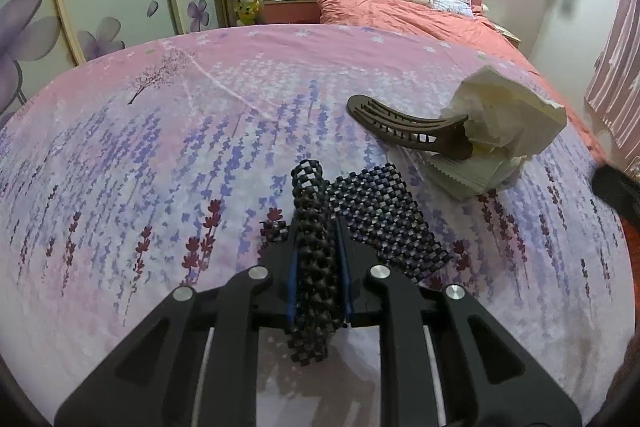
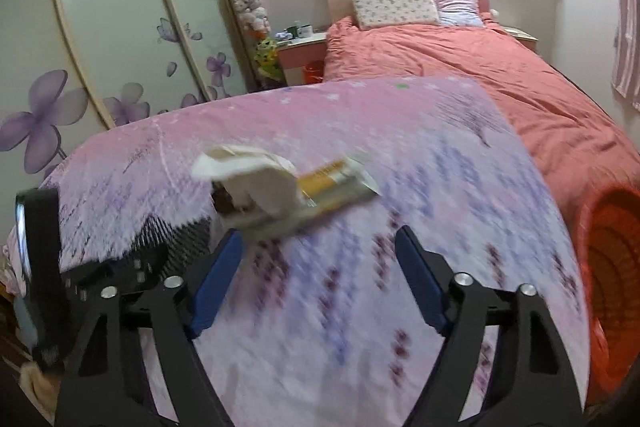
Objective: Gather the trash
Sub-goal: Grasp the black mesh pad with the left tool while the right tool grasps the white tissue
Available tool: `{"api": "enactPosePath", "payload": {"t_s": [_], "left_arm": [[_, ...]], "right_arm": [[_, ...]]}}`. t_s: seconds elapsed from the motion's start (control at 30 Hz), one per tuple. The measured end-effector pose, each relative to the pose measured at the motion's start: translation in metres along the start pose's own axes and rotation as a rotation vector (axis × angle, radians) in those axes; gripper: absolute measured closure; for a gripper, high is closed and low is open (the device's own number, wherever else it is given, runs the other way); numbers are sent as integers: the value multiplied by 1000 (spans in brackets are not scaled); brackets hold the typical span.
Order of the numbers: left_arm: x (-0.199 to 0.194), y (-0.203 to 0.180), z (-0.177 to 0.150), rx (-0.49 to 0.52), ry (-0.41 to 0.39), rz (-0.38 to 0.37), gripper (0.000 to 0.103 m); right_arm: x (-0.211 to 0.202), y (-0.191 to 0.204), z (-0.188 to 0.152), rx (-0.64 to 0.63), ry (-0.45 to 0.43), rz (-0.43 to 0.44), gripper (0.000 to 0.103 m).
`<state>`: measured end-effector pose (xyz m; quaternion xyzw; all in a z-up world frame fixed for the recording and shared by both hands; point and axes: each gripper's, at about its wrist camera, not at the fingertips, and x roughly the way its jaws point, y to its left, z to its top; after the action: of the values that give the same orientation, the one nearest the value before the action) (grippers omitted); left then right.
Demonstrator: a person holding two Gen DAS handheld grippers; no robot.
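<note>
The trash here is a crumpled tissue (image 1: 508, 107) sitting on top of a flat snack wrapper (image 1: 472, 175), with a brown comb-like thing (image 1: 404, 127) poking out from under the wad, all on the lavender-print sheet (image 1: 160, 167). The tissue looks feather-light and squishy, so I'd pinch the bulky middle of the wad; the wrapper looks thin and probably slippery, so an edge grab seems the safer bet. The right hand-held gripper (image 2: 318, 247) has its 2 blue pads spread wide, with nothing between them, and the pile lies just ahead and a bit left of it, not touching. The view is blurry though. The left hand-held gripper (image 1: 318, 239) is clamped on a rolled black woven mat (image 1: 340, 211), with the pile off to its right. An orange basket (image 2: 612, 287) sits at the right edge.
</note>
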<state>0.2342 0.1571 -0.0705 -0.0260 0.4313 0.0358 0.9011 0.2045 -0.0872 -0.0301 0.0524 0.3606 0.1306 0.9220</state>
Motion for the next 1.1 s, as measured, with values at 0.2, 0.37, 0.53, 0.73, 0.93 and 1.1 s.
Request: {"api": "enactPosePath", "payload": {"t_s": [0.2,0.37,0.53,0.73,0.93,1.1], "left_arm": [[2,6,-2,-10,0,-15,85],[3,9,-3,-15,0,-22,84],[4,11,-3,-18,1,-27,84],[4,11,-3,-16,1,-26,84],[4,9,-2,-10,1,-18,84],[4,4,-2,-2,2,-9,84]], "right_arm": [[28,16,17,-17,29,37,54],[31,18,16,-23,35,44,93],[10,0,8,47,-15,48,96],[-22,-32,-12,69,-53,-43,96],[-35,-46,-38,17,39,-6,37],[-43,-43,-44,-3,45,54,23]]}}
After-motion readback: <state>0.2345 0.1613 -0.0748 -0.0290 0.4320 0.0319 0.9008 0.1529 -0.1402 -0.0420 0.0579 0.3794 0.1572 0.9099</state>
